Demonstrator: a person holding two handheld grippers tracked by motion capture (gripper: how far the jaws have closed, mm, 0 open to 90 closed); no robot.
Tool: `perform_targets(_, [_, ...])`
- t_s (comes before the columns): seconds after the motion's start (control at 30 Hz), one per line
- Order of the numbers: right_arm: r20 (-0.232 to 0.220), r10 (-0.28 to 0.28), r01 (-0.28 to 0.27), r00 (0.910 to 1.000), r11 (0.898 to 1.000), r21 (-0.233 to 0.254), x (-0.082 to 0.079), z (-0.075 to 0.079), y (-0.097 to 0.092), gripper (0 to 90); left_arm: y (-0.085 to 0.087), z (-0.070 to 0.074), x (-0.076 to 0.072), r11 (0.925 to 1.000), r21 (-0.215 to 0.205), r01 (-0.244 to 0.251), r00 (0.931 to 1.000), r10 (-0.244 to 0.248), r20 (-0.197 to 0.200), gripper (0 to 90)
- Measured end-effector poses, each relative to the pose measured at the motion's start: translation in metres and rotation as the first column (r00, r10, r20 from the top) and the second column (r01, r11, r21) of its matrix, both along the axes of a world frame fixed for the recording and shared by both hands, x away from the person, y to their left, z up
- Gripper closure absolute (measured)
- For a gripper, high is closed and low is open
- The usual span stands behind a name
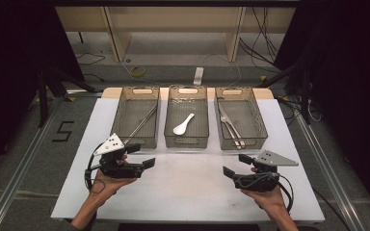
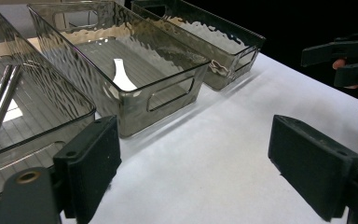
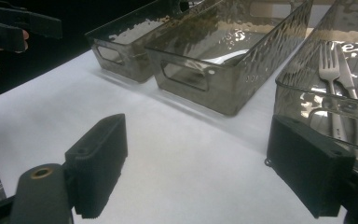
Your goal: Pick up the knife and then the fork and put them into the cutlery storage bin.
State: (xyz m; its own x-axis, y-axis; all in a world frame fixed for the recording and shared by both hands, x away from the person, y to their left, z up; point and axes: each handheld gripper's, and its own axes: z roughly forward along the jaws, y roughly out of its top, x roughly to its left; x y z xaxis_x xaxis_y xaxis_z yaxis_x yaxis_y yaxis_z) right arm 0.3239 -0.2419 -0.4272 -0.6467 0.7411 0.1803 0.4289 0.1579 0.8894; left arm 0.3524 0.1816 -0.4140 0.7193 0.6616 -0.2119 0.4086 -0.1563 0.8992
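Holding both grippers, left gripper (image 1: 141, 155) and right gripper (image 1: 237, 164), with jaws released above the table (image 1: 188, 187), I am judging the sorting into the three bins (image 1: 187, 115) finished.

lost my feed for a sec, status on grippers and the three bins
Left gripper open, empty, over the white mat. Right gripper open, empty. Chopsticks in left bin, white spoon in middle, fork in right. Nothing blocking.

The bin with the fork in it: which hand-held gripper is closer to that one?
The right hand-held gripper. It sits just in front of the fork bin, near its front wall. The left hand-held gripper is across the table, before the leftmost bin.
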Motion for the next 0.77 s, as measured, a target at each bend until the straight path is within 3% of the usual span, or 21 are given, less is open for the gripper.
perform_targets(0.77, [0.005,-0.013,0.013,0.9999,1.000,-0.011,0.0002,-0.0003,-0.0011,20.7,-0.0013,0.0000,-0.0001,0.9999,0.004,0.009,1.0000,-0.009,0.001,16.2])
